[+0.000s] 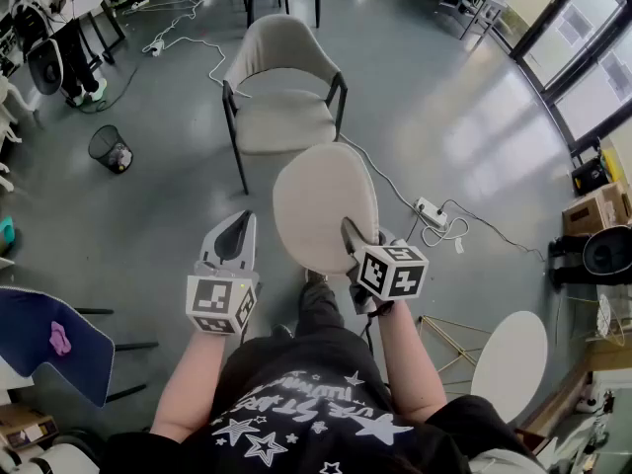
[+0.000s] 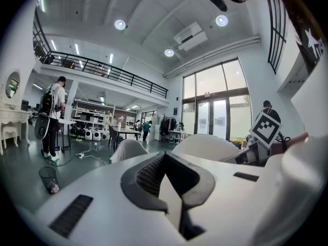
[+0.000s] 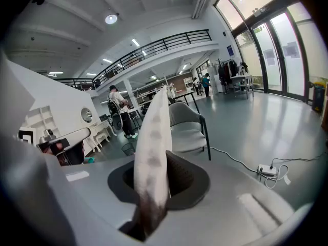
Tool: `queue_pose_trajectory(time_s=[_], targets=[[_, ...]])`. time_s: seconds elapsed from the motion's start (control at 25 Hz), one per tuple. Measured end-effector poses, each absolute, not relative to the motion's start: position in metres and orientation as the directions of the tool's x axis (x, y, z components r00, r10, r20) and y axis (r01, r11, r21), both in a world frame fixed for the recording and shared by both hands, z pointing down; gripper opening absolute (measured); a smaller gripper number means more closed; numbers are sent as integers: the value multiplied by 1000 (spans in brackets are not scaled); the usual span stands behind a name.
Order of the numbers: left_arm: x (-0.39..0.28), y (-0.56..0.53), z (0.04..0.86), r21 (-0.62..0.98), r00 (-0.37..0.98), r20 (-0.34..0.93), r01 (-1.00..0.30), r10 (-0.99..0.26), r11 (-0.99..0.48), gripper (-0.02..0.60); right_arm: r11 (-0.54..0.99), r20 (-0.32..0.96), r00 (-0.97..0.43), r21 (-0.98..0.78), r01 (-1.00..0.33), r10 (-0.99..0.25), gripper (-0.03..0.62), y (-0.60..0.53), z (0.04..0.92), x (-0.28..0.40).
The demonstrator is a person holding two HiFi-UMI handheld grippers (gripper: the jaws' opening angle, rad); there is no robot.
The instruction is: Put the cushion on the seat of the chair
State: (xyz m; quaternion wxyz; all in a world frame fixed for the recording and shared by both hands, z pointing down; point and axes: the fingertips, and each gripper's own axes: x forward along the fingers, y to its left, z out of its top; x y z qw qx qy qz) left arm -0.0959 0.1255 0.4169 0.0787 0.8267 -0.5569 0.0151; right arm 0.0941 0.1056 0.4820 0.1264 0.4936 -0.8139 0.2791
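Note:
A beige chair (image 1: 286, 97) with dark legs stands on the grey floor ahead of me, its padded seat (image 1: 284, 121) bare. My right gripper (image 1: 354, 237) is shut on the near edge of a round beige cushion (image 1: 324, 203), which hangs in the air short of the chair. The right gripper view shows that cushion (image 3: 154, 147) edge-on, pinched between the dark pads of the right gripper (image 3: 159, 164), with the chair (image 3: 187, 132) behind it. My left gripper (image 1: 235, 231) is to the cushion's left, apart from it, shut on nothing. From the left gripper (image 2: 165, 160) the cushion (image 2: 205, 145) shows at the right.
A white power strip (image 1: 432, 211) with its cable lies on the floor right of the chair. A black wastebasket (image 1: 111, 149) stands to the left. A blue seat (image 1: 49, 339) is near my left, a white round seat (image 1: 509, 354) near my right. A person (image 1: 59, 28) stands far left.

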Motion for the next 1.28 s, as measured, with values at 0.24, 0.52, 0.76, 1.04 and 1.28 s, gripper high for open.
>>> queue_pose_trajectory(time_s=[0.24, 0.52, 0.76, 1.04, 1.28], targets=[[-96, 136, 414, 111, 383, 112, -922, -917, -372, 8, 370, 470, -490, -329, -869, -734, 58, 112, 476, 89], [-95, 142, 415, 102, 376, 116, -925, -919, -366, 9, 384, 482, -501, -325, -864, -719, 58, 121, 481, 88], [-101, 151, 420, 107, 379, 114, -924, -919, -367, 9, 410, 459, -517, -317, -855, -722, 58, 122, 476, 83], [-114, 148, 429, 135, 342, 131, -936, -930, -325, 9, 382, 443, -537, -394, -836, -718, 58, 110, 477, 79], [-112, 128, 434, 137, 353, 145, -932, -924, -334, 8, 337, 472, -529, -432, -836, -706, 59, 92, 487, 83]])
